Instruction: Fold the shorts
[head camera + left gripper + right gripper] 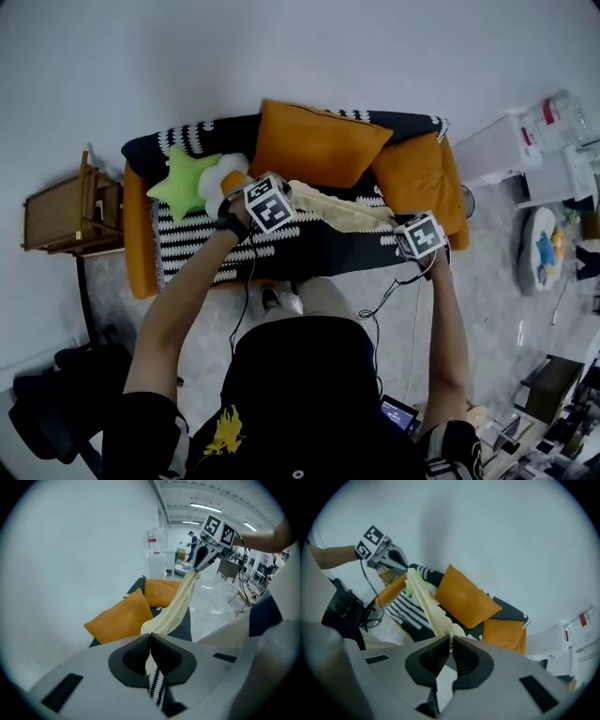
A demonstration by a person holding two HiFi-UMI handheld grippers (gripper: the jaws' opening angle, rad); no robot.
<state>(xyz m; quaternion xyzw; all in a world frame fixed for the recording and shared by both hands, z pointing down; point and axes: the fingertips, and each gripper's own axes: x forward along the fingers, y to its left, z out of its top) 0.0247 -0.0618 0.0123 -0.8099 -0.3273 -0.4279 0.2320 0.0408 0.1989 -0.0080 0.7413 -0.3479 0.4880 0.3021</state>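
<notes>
Up above the striped sofa point(192, 246), pale yellow shorts point(339, 212) were held stretched out, one end pinched tight by the left gripper point(150, 638), the other end pinched by the right gripper point(451, 641).

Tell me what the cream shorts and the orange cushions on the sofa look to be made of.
The shorts: pale cream fabric, probably a ribbed or crinkled knit, matte; fine crosswise ridges show along the stretched band. The orange cushions: smooth, matte cloth cover over soft filling; gentle dents and no sheen. The exact fibre can't be told.
</notes>
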